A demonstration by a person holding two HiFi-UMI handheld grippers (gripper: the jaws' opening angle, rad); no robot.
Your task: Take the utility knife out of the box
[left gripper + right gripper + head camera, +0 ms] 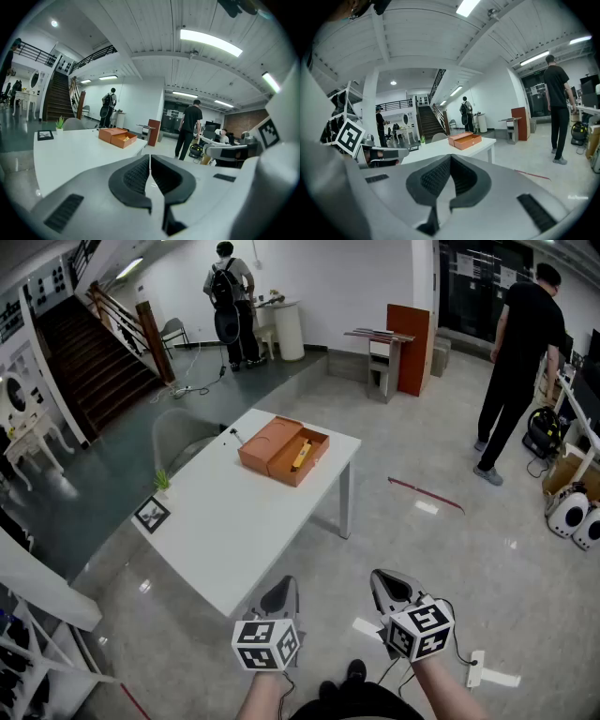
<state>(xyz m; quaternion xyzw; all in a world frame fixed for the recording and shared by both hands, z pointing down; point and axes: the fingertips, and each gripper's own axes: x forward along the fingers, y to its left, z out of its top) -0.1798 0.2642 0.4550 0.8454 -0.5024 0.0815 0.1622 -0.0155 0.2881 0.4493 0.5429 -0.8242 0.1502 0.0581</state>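
Sharing the table point(234, 535) with the box point(265, 444) are plant point(162, 481) and frame point(152, 515).

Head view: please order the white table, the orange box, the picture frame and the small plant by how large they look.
1. white table
2. orange box
3. picture frame
4. small plant, which looks only a little smaller than the picture frame

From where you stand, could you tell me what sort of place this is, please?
Probably an open indoor workspace, perhaps a lab or studio hall: a staircase along one wall, a white table standing alone on the glossy floor, and strip lights overhead.
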